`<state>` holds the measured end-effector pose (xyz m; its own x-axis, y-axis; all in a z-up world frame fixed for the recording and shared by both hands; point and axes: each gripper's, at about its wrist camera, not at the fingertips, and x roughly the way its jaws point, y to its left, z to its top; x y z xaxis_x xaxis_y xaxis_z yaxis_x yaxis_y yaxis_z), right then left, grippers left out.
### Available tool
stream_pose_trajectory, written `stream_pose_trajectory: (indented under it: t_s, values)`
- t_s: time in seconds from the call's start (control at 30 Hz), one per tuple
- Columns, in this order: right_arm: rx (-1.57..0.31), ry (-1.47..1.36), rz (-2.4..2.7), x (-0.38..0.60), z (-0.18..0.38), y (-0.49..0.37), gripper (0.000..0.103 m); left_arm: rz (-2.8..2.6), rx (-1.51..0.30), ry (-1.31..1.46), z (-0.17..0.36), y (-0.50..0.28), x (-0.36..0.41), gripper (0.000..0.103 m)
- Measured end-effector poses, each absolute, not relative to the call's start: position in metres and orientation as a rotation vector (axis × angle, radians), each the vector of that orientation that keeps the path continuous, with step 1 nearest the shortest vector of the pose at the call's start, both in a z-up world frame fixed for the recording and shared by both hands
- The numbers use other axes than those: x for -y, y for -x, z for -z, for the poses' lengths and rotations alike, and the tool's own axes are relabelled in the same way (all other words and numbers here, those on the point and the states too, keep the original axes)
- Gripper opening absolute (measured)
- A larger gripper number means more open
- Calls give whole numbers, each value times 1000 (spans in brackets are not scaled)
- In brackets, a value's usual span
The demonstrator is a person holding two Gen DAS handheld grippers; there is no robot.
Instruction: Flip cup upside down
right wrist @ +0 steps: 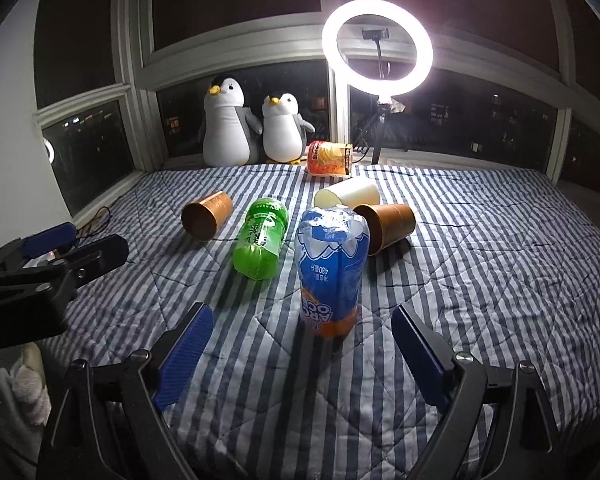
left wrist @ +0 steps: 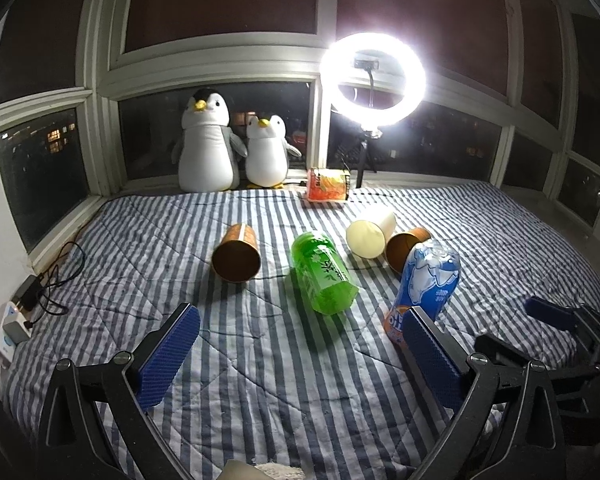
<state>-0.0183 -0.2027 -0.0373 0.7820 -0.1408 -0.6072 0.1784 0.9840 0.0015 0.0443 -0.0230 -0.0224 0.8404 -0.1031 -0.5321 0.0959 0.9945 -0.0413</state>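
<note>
Striped bedding (right wrist: 480, 280) gives soft footing. Both my left gripper (left wrist: 300, 354) and right gripper (right wrist: 302, 354) gape wide, empty. Three cups lie tipped; the nearest brown cup (right wrist: 386, 226) touches the blue bottle (right wrist: 332, 268), which a careless reach could topple.

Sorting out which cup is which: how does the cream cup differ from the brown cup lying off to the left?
The cream cup is pale and plain; the left brown cup is copper-brown with a patterned side. The cream cup touches another brown cup; the left brown cup lies alone, beyond the green bottle. Both lie on their sides on the striped quilt, mouths toward the cameras.
</note>
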Motion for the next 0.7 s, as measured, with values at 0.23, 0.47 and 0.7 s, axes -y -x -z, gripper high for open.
stream_pose_trajectory:
  t_s: [0.23, 0.47, 0.7]
  values:
    - [-553, -49, 253, 194, 20, 39, 90, 74, -522, 15, 16, -32, 18, 102]
    - [-475, -42, 319, 194, 6, 50, 94, 65, -498, 17, 10, -23, 15, 102]
    - [-447, -45, 329, 192, 2, 51, 95, 60, -487, 11, 7, -17, 14, 102]
